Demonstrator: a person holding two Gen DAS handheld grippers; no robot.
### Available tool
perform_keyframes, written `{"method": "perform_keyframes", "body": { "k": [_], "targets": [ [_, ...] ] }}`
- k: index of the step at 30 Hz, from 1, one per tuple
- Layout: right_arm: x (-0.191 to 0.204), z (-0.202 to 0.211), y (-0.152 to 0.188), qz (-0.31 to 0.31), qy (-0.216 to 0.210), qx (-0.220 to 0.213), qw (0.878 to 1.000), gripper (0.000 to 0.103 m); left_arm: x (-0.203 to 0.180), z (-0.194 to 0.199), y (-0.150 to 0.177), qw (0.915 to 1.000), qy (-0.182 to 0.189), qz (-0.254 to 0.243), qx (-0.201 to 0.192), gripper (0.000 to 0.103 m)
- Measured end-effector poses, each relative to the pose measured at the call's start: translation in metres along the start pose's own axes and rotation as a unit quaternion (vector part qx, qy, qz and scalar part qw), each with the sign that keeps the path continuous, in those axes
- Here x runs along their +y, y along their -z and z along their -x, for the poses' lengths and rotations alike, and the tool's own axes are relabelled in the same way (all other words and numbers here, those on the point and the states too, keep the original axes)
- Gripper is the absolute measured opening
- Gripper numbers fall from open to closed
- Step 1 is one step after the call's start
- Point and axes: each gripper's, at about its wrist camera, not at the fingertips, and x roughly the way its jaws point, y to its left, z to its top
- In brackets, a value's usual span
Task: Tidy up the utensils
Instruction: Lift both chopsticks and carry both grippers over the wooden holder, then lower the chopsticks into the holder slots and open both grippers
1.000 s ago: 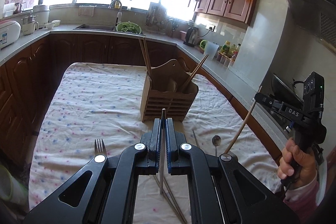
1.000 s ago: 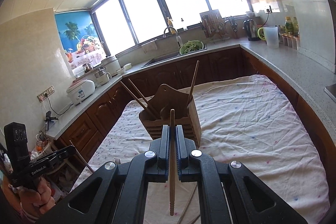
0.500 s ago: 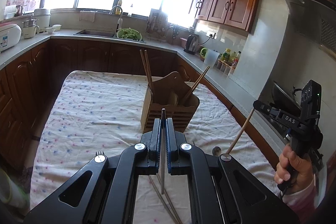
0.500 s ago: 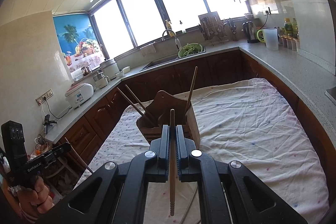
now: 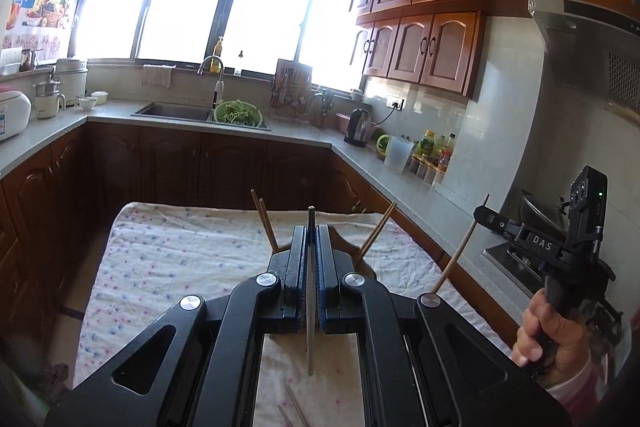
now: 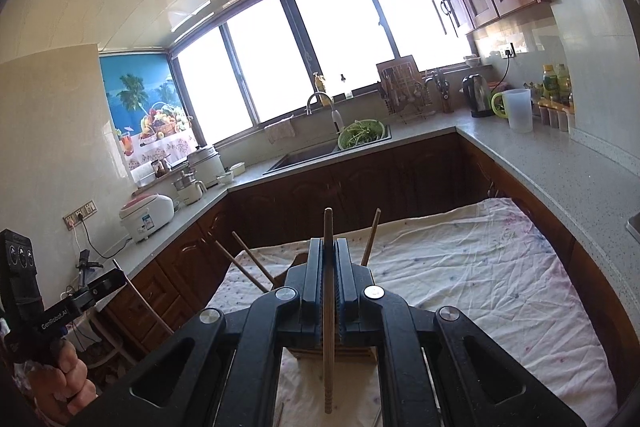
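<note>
My left gripper (image 5: 311, 233) is shut on a grey metal chopstick (image 5: 310, 307), held upright above the table. My right gripper (image 6: 329, 247) is shut on a wooden chopstick (image 6: 328, 339), also upright; it shows at the right of the left wrist view (image 5: 460, 251). The wooden utensil holder (image 6: 332, 351) is almost wholly hidden behind the jaws in both views. Wooden chopsticks (image 5: 266, 223) (image 6: 250, 263) stick out of it at a slant. More chopsticks (image 5: 294, 405) lie on the cloth below my left gripper.
The table carries a white dotted cloth (image 5: 180, 251) (image 6: 480, 267). Dark wood cabinets and a grey counter (image 5: 280, 131) ring it. A sink with a green colander (image 5: 238, 115) is at the back, a kettle (image 5: 356, 127) and bottles at the right, a stove (image 5: 536, 223) beyond.
Both grippers have risen and tilted up with their chopsticks. The holder has dropped behind the jaws; the fork and spoon on the cloth have gone out of view.
</note>
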Motion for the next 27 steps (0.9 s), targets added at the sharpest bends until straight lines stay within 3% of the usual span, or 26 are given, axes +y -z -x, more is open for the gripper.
{"method": "perform_keyframes", "body": {
  "k": [7, 12, 17, 27],
  "targets": [
    [-0.005, -0.027, -0.043, -0.008, 0.004, -0.035, 0.999, 0.005, 0.003, -0.031, -0.041, 0.9991, -0.01, -0.002, -0.041, 0.003],
    [-0.01, -0.051, -0.052, -0.014, 0.016, -0.054, 0.998, 0.005, 0.017, -0.063, -0.044, 0.9983, -0.017, 0.021, -0.051, 0.003],
    [-0.02, -0.076, -0.034, -0.021, 0.033, -0.051, 0.998, 0.005, 0.031, -0.089, -0.023, 0.997, -0.024, 0.045, -0.057, 0.003],
    [-0.038, -0.116, 0.017, -0.047, 0.043, 0.007, 0.998, 0.005, 0.042, -0.129, 0.025, 0.9972, -0.043, 0.061, -0.008, 0.003]
  ]
}}
